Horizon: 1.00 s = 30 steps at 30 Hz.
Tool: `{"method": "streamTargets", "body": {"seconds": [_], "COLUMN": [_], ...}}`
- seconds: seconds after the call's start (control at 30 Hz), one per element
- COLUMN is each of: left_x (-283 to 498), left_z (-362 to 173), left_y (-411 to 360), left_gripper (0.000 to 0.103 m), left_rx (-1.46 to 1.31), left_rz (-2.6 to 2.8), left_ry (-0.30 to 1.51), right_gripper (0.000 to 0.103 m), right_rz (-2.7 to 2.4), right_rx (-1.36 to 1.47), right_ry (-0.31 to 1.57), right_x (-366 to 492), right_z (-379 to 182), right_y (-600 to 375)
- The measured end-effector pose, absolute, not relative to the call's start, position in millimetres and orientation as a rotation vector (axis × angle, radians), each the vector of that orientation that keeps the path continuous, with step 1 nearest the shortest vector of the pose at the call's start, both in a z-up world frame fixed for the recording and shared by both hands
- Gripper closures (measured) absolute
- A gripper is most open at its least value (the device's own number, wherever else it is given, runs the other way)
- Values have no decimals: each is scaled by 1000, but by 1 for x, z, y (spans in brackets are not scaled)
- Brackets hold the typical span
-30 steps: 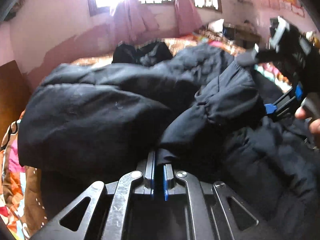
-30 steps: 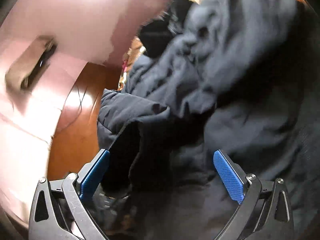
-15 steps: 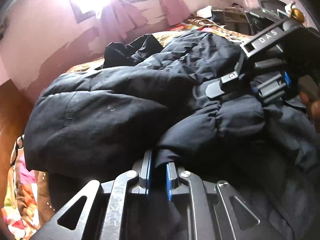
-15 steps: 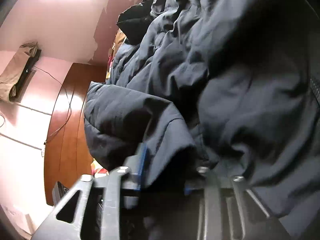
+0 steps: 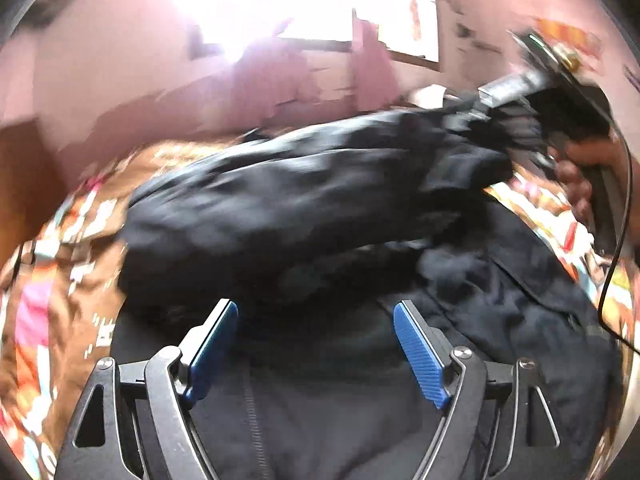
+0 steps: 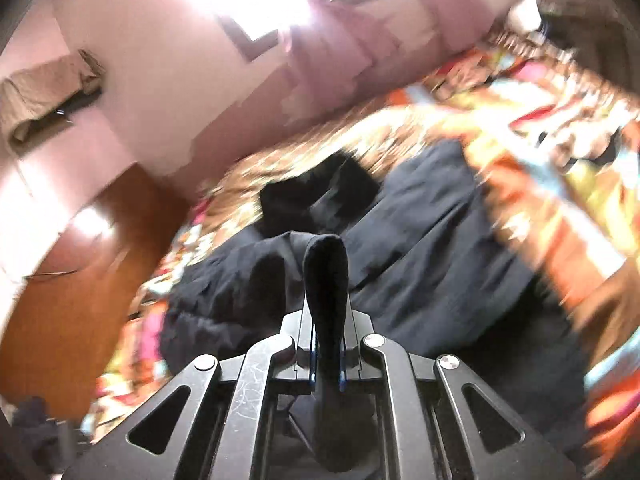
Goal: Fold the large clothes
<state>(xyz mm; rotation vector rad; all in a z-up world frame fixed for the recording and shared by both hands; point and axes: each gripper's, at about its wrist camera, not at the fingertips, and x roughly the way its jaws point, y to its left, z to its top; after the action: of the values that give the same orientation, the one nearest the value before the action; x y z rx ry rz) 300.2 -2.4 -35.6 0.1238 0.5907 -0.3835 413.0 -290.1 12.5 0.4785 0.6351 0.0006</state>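
Jacket [image 5: 304,200], just one, dark and puffy, sprawled on the patterned bedspread [image 5: 60,264] with bare cover around its edges. Left gripper [image 5: 316,344] spread wide above it, nothing between the pads. Right gripper [image 6: 326,340] pinching a fold of the fabric.

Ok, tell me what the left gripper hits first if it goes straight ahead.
Most likely the black jacket: the open left gripper points at its bunched fold just ahead. The blur hides the exact depth.
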Motion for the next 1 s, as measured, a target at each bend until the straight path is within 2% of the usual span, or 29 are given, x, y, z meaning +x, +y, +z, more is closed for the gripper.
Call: {"method": "streamTargets", "body": {"seconds": [0.17,0.23,0.3,0.4,0.47,0.6,0.73,0.87,1.0], "left_x": [329,335,343,372,391,428,456,464,466], "left_z": [-42,-39,-33,-23,-15,-8,-32,-57,-70], "left_y": [37,48,57,62,61,34,11,1,-10], "left_gripper": [22,22,22,22,22,22,22,22,21], "left_rx": [-49,-51,-53,-103,-122,-83,-6,64,165], "left_rz": [-322,-271,-229,-210,-199,-203,-197,-198,-172], "left_ry": [669,657,644,665,685,692,769,800,796], "right_gripper": [93,81,47,31,28,28,27,17,15], "right_rz": [-64,-115,-193,-192,-132,95,185,220,190], "right_rx": [534,450,332,225,184,64,-100,-127,-162], "right_ry": [709,756,730,634,628,703,798,784,758], "right_x": [437,447,448,444,451,474,494,504,499], "right_z": [-20,-30,-28,-19,-15,-30,-61,-81,-86], "right_y": [-315,-311,-305,-294,-286,-251,-225,-229,-220]}}
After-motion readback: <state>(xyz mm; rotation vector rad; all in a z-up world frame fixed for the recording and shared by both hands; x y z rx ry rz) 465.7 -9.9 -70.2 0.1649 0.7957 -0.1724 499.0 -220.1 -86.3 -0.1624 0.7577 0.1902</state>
